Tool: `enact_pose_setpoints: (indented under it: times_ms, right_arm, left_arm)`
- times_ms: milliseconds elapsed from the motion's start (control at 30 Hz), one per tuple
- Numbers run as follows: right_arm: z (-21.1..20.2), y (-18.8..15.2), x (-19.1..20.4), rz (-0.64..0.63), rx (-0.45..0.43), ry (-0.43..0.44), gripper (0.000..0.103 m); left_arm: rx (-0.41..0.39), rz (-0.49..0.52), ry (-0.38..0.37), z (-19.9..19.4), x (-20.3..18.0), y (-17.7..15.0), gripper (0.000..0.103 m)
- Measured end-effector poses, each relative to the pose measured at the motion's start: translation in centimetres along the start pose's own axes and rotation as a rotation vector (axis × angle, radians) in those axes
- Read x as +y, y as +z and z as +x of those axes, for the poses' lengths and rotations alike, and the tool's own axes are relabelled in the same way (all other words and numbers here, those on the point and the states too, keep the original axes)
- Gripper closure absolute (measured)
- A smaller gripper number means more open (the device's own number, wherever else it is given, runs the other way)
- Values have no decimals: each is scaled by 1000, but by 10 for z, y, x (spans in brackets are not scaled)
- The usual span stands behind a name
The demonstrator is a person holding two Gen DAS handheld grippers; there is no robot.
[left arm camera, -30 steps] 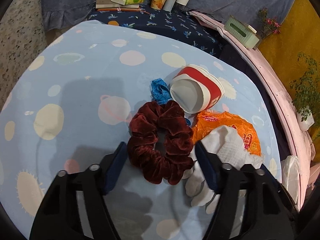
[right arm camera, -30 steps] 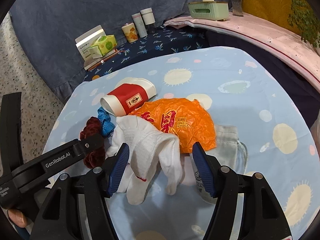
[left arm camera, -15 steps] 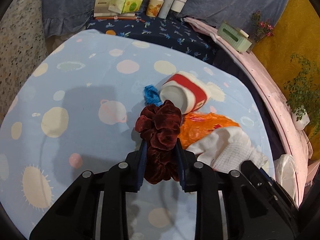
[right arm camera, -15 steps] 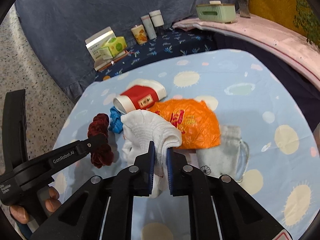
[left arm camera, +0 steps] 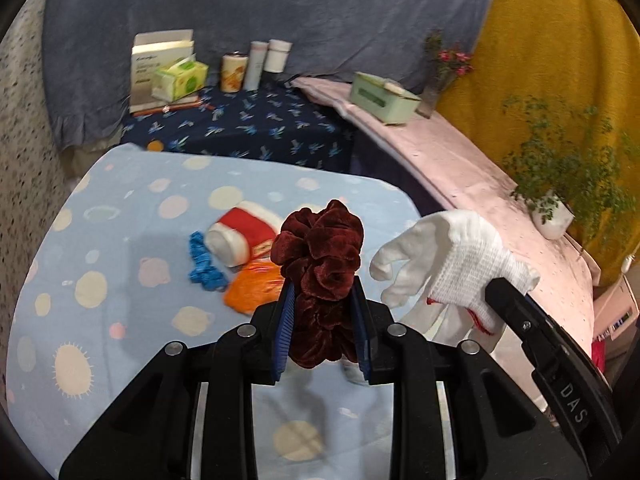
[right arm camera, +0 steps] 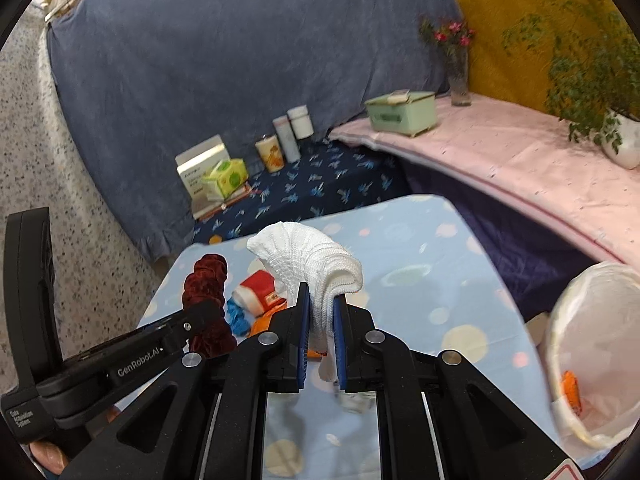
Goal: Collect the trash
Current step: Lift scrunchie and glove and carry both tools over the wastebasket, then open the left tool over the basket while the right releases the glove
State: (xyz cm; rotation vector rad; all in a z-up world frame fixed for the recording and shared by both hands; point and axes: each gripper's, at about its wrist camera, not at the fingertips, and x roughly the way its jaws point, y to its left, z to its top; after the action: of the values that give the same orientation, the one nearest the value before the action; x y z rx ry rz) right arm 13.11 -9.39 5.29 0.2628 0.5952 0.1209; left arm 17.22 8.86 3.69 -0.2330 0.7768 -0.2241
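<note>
Scrunchie [left arm camera: 320, 264] sits clamped in the left hand-held gripper [left arm camera: 322, 336], white glove [right arm camera: 316, 268] pinched in the right hand-held gripper [right arm camera: 320, 344], both lifted clear of the blue surface [left arm camera: 132, 316]. To finish well, I would carry the 2 items right, over the lined bin [right arm camera: 592, 360], and release only once above its mouth.
</note>
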Motion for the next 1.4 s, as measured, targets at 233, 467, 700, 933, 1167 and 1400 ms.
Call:
enact_pose_setpoints:
  times_ms: [233, 467, 700, 933, 1167, 1400]
  right_arm:
    - [-49, 12, -49, 40, -78, -65, 93]
    - [-84, 8, -99, 98, -119, -131, 93]
    - [-111, -1, -146, 157, -137, -195, 93]
    - [-123, -11, -191, 219, -133, -253, 93]
    - [-126, -27, -225, 273, -119, -296, 93]
    - [-125, -37, -242, 285, -102, -330, 91]
  left_arm:
    - [-13, 97, -73, -13, -68, -8, 77]
    - [12, 191, -150, -13, -132, -26, 77]
    - [52, 271, -213, -8, -188, -48, 77]
    - [107, 320, -270, 5, -228, -66, 77]
    - [164, 342, -299, 24, -257, -80, 77]
    - [197, 348, -313, 39, -273, -93, 66]
